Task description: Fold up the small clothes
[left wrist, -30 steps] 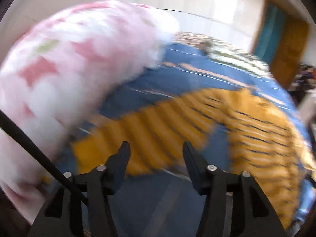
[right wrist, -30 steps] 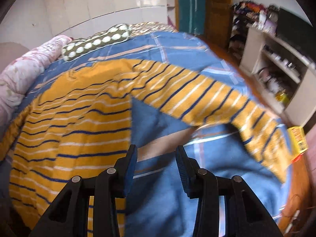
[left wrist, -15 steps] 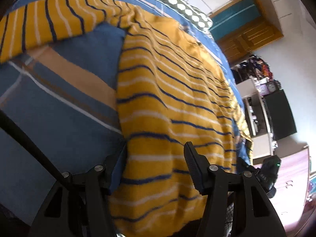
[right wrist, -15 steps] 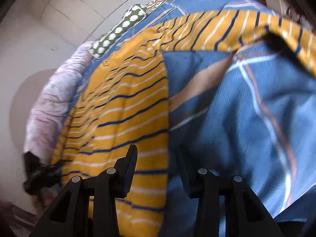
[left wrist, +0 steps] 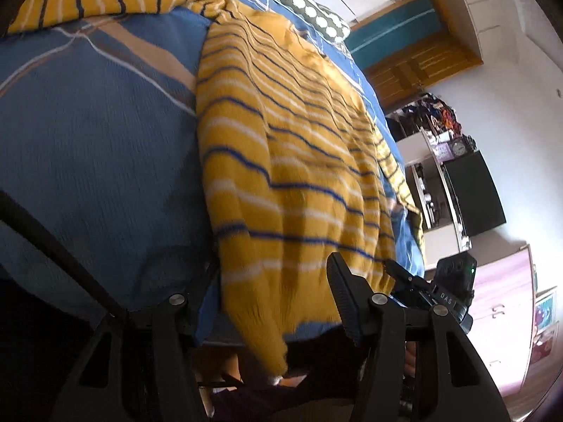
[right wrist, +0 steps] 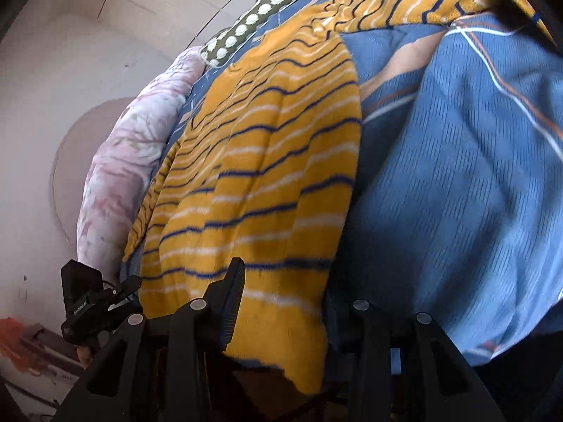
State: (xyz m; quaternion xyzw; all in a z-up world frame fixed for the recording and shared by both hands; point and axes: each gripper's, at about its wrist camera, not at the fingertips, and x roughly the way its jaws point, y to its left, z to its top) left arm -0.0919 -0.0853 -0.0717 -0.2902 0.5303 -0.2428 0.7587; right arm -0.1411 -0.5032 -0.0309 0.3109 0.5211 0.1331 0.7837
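You've swung both grippers down to the near hem of the yellow striped sweater [left wrist: 292,161] spread flat on the blue bedspread [left wrist: 98,161]: left gripper [left wrist: 271,295] and right gripper [right wrist: 285,302] look open astride its corners, ready to pinch.

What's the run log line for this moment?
phase: pre-grasp | left gripper: open over sweater hem | right gripper: open over hem | sweater: spread on bedspread
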